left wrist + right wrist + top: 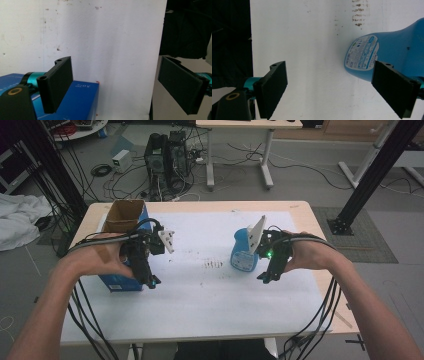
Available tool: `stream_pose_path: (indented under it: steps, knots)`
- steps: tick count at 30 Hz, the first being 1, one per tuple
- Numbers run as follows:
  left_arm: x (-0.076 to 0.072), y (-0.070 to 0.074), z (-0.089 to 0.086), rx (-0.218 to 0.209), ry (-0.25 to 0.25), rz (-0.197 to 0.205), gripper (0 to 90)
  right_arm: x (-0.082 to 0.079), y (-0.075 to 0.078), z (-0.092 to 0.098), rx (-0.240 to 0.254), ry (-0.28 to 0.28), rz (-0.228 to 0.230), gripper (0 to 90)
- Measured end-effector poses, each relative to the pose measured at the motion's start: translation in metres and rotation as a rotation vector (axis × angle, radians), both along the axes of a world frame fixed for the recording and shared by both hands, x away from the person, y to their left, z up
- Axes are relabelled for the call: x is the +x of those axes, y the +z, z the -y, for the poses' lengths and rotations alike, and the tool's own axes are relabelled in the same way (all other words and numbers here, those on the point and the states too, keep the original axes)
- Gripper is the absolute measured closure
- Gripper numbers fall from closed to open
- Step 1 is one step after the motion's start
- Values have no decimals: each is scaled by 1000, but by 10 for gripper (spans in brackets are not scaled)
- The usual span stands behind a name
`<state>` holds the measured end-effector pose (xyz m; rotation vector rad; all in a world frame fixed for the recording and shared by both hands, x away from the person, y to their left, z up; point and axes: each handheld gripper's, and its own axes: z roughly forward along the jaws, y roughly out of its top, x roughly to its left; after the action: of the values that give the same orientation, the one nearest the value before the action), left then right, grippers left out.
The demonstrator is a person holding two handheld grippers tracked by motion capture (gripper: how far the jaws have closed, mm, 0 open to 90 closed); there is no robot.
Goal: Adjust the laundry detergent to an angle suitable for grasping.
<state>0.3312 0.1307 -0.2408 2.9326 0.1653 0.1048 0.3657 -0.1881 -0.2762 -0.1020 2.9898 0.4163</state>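
The left gripper [151, 282] hangs with jaws spread and empty, an open blue cardboard box [122, 220] touching its outer side. The right gripper [265, 277] is likewise spread and empty, with a light blue plastic bottle [243, 252] just beside it on the white-covered table [210, 295].

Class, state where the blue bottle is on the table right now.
In the high view, the blue bottle stands on the white sheet right of centre, just left of the right gripper, with the open blue box far to its left.
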Motion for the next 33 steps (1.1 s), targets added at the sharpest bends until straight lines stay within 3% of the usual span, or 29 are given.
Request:
stream_pose_path:
  steps: [1,3,9,10,12,13,16,17,18,23,24,25,33]
  knots:
    - [0,0,0,-2,0,0,127,-3,-1,-1,15,-37,-15,125]
    - [0,-1,0,-3,5,1,127,-3,-1,-1,19,-44,-14,125]
    - [0,-2,-1,1,6,0,127,-3,-1,-1,16,-47,-11,125]
    - [1,-2,-2,-3,5,2,127,0,0,0,0,-1,1,125]
    - [1,-2,-2,-4,6,0,127,0,0,0,0,1,1,125]
    - [1,-2,-2,-3,5,0,127,-3,-1,-1,19,-47,-8,125]
    - [1,-2,-2,-3,5,0,127,-3,-1,-1,12,-47,-9,125]
    - [1,-3,-1,-1,6,1,127,0,-1,0,-6,-1,5,125]
    - [1,-3,-1,-1,6,1,127,-3,-1,-1,13,-49,-10,125]
    - [1,-4,0,3,9,-4,127,-5,-1,0,17,-47,-2,125]
    - [1,-4,0,3,8,-7,127,-3,0,2,-2,-5,12,125]
    - [1,-5,0,2,5,-8,127,-6,0,1,17,-46,-5,125]
    - [1,-6,1,0,6,-7,127,-8,1,2,18,-47,0,125]
